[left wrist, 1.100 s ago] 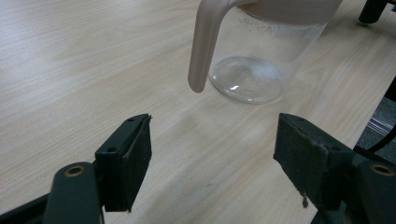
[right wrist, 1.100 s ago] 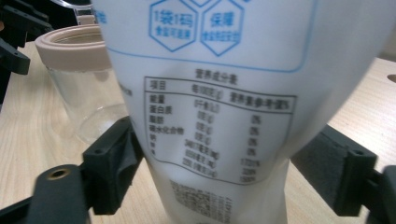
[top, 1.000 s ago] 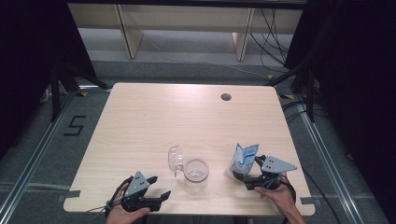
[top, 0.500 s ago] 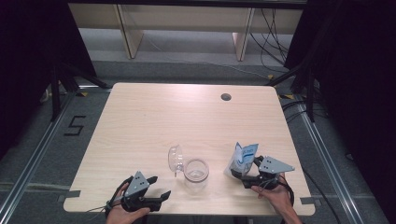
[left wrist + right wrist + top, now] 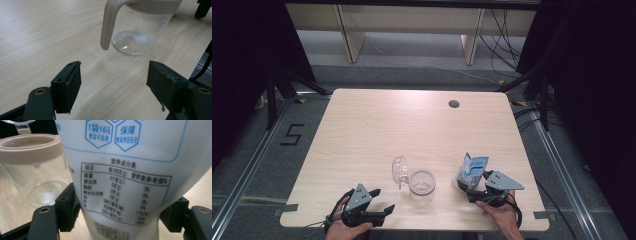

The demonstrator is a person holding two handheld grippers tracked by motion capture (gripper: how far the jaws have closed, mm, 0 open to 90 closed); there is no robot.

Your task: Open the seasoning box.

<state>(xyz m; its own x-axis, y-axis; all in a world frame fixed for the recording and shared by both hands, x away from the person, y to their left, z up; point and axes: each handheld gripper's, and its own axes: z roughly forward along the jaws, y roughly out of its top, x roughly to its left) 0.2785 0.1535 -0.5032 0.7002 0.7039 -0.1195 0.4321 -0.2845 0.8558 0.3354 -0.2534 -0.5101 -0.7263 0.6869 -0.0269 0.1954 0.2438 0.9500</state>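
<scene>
High view: salt pouch gripped, open jar waiting, nothing poured yet by the look of it.
Lower centre, the jar [image 5: 422,186] stands with its lid [image 5: 399,171] flipped open; lower right, the right gripper [image 5: 473,190] pinches the pouch [image 5: 472,170] low on its body and upright. Lower left, the left gripper [image 5: 381,201] sits spread and empty, near the jar. Tilting and pouring seem left. Whether the pouch top is cut open is hard to make out; white traces cloud the jar's bottom.

left gripper [image 5: 381,200]: jaws wide apart | right gripper [image 5: 465,189]: jaws apparently clamped, holding
</scene>
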